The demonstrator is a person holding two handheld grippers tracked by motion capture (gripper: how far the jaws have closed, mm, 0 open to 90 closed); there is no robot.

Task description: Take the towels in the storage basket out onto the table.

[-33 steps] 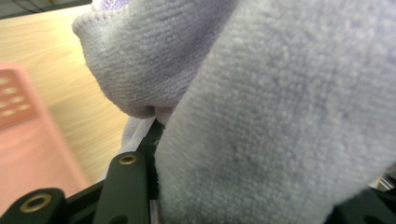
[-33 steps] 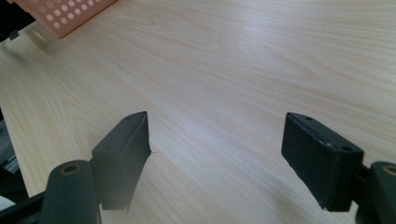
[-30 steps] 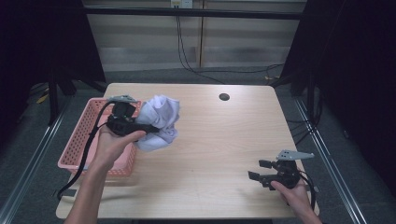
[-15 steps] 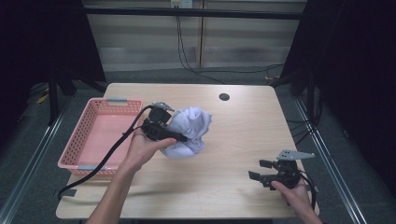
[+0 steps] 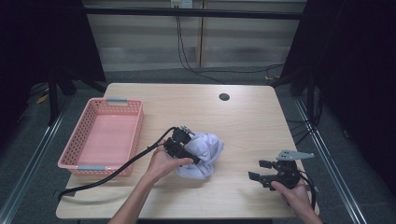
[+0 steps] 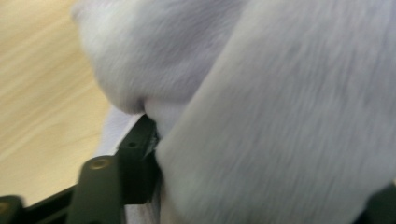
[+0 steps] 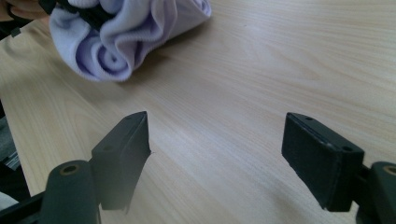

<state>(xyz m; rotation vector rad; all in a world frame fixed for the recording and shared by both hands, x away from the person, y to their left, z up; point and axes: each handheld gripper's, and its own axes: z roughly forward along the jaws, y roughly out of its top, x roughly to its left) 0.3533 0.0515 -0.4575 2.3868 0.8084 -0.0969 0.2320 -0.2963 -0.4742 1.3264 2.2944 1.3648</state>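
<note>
Clamping the lilac cloth, the left hand-held gripper rests tableward.

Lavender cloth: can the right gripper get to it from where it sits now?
Probably yes. The right gripper sits open and empty, with bare table between it and the lavender cloth. The left gripper holds the cloth's far side, so the near side looks free to grab.

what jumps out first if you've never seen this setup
A crumpled pale lilac cloth sits bunched near the middle of the wooden table, clamped in the left gripper, whose own view shows fabric pressed between its jaws. To the left stands a pink basket. The right gripper waits near the table's right front, jaws wide apart.
</note>
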